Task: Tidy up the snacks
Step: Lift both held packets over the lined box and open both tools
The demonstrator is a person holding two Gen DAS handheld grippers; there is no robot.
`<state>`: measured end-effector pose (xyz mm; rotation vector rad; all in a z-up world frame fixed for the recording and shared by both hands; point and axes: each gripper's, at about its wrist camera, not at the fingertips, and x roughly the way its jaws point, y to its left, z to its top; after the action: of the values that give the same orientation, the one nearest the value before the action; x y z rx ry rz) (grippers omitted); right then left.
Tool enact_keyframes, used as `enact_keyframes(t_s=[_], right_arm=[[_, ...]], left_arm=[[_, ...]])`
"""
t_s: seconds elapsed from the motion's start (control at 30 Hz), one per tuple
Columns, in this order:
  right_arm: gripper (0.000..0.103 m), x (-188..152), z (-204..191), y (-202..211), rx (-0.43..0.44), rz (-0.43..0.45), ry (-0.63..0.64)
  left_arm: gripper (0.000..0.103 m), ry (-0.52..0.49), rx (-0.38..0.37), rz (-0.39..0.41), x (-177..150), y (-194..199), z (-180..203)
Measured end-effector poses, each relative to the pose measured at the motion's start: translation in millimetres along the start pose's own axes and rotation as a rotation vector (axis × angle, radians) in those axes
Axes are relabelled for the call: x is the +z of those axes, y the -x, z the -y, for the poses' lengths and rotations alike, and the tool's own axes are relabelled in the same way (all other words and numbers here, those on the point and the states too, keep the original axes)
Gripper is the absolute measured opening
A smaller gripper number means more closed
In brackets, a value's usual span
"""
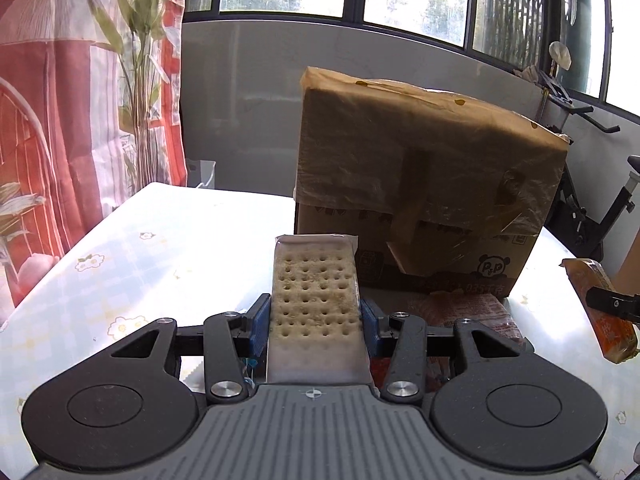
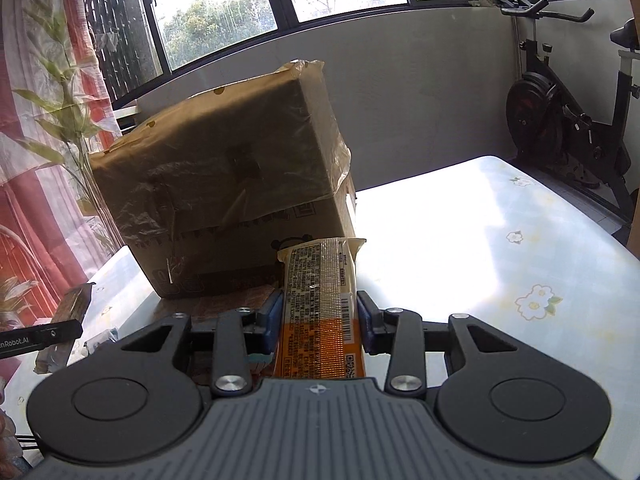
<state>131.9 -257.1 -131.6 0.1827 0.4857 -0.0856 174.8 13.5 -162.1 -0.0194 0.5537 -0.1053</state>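
Your left gripper (image 1: 316,320) was clamped on a clear-wrapped cracker pack (image 1: 314,304) — blue pads pressing both long sides, pack raised off the tabletop (image 1: 120,264) and pointing at the cardboard box (image 1: 420,184). Your right gripper (image 2: 318,322) gripped an orange snack pack (image 2: 320,308) the same way, printed back facing up, also lifted clear. The box sat toward the far edge of the tabletop, flap drooping over its front. More red-wrapped snacks (image 1: 472,310) lay at the foot of the box, between the two grippers.
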Motion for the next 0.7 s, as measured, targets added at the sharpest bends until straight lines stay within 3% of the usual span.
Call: enact_keyframes(t_s=[0.27, 0.37, 0.5, 0.6, 0.7], right_arm=[[0.039, 74.5, -13.0, 3.5, 0.069, 0.174, 0.039], [0.039, 108.6, -21.8, -6.3, 0.123, 0.214, 0.062], [0.039, 147.3, -41.0, -39.9, 0.181, 0.219, 0.111], [0.039, 165.7, -57.3, -67.9, 0.164, 0.226, 0.179], [0.039, 180.8, -66.9, -106.5, 0.176, 0.155, 0.17]], left_arm=[[0.049, -0.059, -0.068, 0.186, 80.9, 2.1, 11.5], [0.049, -0.061, -0.101, 0.217, 109.6, -12.5, 19.1], [0.049, -0.071, -0.133, 0.242, 144.0, -38.1, 34.3], [0.049, -0.114, -0.126, 0.246, 168.4, -64.4, 46.9], [0.049, -0.134, -0.118, 0.236, 185.6, -86.8, 54.0]])
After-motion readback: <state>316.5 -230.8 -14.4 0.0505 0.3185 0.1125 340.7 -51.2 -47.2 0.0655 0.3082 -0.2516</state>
